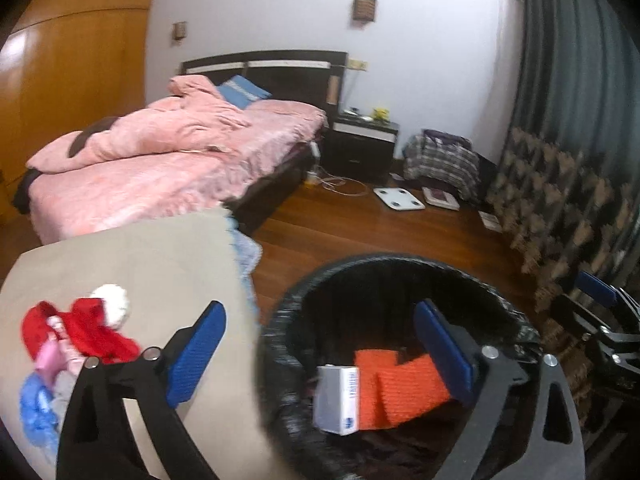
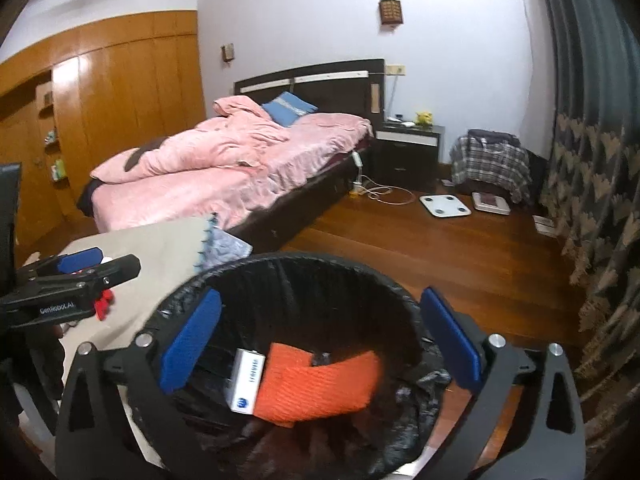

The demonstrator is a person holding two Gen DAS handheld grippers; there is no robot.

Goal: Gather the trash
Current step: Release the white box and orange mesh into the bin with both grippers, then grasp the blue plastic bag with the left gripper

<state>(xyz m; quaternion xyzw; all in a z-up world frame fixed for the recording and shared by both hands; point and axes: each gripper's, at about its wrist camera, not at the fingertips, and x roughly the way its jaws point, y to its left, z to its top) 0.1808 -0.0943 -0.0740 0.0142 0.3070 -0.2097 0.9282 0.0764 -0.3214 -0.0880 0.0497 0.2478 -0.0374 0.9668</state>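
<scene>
Both our grippers, left (image 1: 320, 354) and right (image 2: 320, 344), gape empty over the bin (image 2: 288, 264) (left one reads "GenRobot.AI"); box (image 2: 247, 380) lettering is illegible.

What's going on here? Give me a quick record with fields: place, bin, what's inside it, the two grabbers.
place: bedroom, pink bed, wooden floor
bin: black-lined trash bin
inside: orange cloth, small white box
left gripper: open, empty, over the bin's edge
right gripper: open, empty, above the bin
beside bin: beige surface with red, pink and blue items
</scene>
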